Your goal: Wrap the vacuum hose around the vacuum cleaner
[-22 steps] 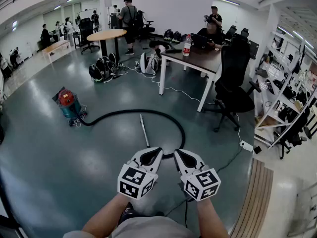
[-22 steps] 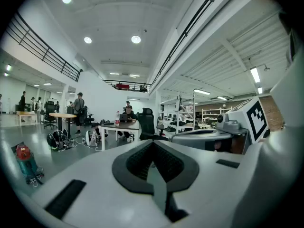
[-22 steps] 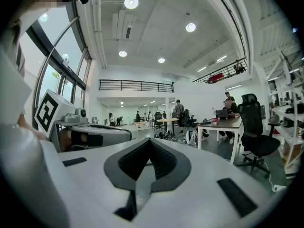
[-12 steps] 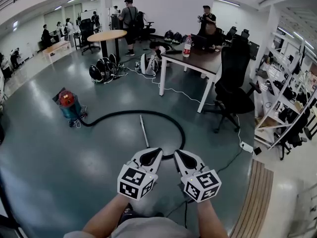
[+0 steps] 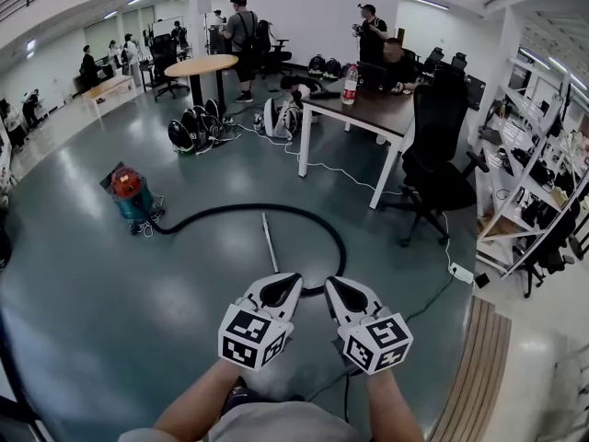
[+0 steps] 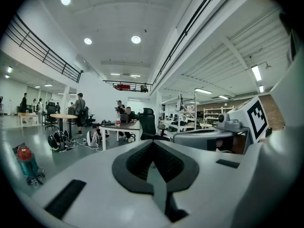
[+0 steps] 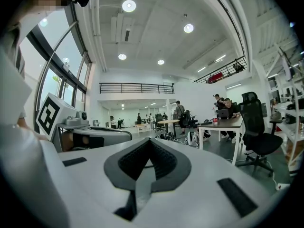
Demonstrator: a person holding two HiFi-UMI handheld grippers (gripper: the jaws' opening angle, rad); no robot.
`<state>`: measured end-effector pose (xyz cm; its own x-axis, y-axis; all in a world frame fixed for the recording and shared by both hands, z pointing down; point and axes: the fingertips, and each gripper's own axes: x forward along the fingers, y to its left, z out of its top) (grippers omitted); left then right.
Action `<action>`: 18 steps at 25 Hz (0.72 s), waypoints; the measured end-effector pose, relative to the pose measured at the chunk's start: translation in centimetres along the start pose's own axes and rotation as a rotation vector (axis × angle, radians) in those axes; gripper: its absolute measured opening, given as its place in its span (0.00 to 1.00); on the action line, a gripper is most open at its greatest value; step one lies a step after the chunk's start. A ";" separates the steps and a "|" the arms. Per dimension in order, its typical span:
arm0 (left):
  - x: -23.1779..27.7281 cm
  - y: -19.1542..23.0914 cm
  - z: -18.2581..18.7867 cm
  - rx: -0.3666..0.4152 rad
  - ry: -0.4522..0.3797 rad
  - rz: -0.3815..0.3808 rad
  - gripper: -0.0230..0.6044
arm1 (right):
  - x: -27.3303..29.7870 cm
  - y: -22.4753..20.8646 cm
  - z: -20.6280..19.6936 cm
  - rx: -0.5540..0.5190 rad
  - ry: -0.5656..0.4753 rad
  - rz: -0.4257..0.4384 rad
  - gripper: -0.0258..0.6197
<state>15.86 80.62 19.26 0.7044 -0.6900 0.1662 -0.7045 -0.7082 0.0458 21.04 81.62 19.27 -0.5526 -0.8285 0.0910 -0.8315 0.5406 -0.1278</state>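
Note:
A small vacuum cleaner [image 5: 129, 194] with a red top and teal body stands on the grey floor at the left, and shows low at the left edge of the left gripper view [image 6: 27, 162]. Its black hose [image 5: 276, 212] runs from it in a wide arc across the floor and curls back toward me. A thin metal wand [image 5: 269, 241] lies inside that arc. My left gripper [image 5: 283, 284] and right gripper [image 5: 331, 286] are held side by side in front of me, well short of the vacuum. Both are shut and empty, jaws pointing into the room.
A white-legged desk [image 5: 363, 109] with a red bottle [image 5: 349, 84] stands beyond the hose, a black office chair [image 5: 433, 159] beside it. Bags [image 5: 195, 129] lie by a round table [image 5: 199, 66]. Several people stand at the back. Shelving [image 5: 538, 168] lines the right. A white cable [image 5: 342, 173] crosses the floor.
The grippers have stayed where they were. A person at the back by the desk has shifted to the left.

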 end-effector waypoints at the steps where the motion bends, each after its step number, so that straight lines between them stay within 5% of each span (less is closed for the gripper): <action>1: 0.2 0.0 0.0 0.002 0.000 0.001 0.05 | 0.0 -0.2 0.0 0.001 -0.001 0.002 0.04; 18: 8.7 6.0 -0.3 -0.018 0.021 -0.013 0.05 | 6.8 -7.6 -0.4 0.011 0.033 -0.022 0.04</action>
<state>17.69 70.40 21.27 0.7119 -0.6771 0.1861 -0.6966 -0.7144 0.0655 23.61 71.89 21.24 -0.5357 -0.8350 0.1260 -0.8431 0.5203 -0.1361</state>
